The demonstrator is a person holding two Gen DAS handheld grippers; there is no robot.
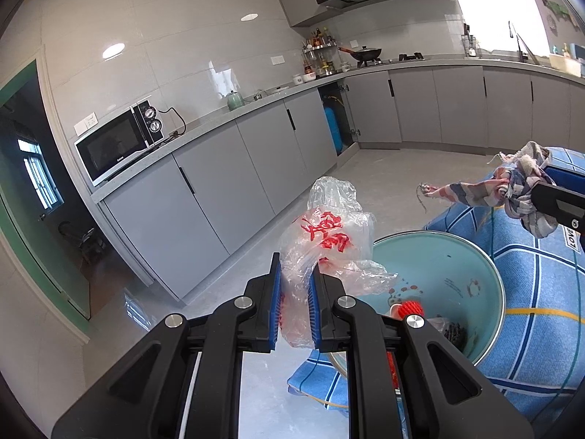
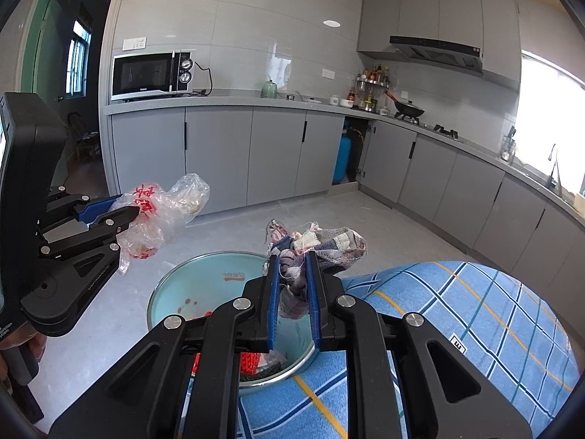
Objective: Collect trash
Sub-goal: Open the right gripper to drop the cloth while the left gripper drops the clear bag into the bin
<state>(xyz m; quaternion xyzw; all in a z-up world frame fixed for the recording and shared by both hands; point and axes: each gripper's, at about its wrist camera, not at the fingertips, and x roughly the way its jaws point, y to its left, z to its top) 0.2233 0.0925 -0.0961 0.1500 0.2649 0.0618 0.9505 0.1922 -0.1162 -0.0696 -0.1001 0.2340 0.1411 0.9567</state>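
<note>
The left gripper [image 1: 296, 292] is pinching a crumpled plastic bag [image 1: 329, 241] beside the teal basin [image 1: 490, 285], while the right gripper [image 2: 292, 292] is clamping a frayed rag [image 2: 321, 245] above it. Released now, the bag is likely missing the rim, and the rag's threads risk snagging on the pads

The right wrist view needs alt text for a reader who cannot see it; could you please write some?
The right gripper pinches a crumpled plaid rag above a light blue basin on a blue checked cloth. At left, the left gripper holds a clear plastic bag with red print, with grey kitchen cabinets behind.
</note>
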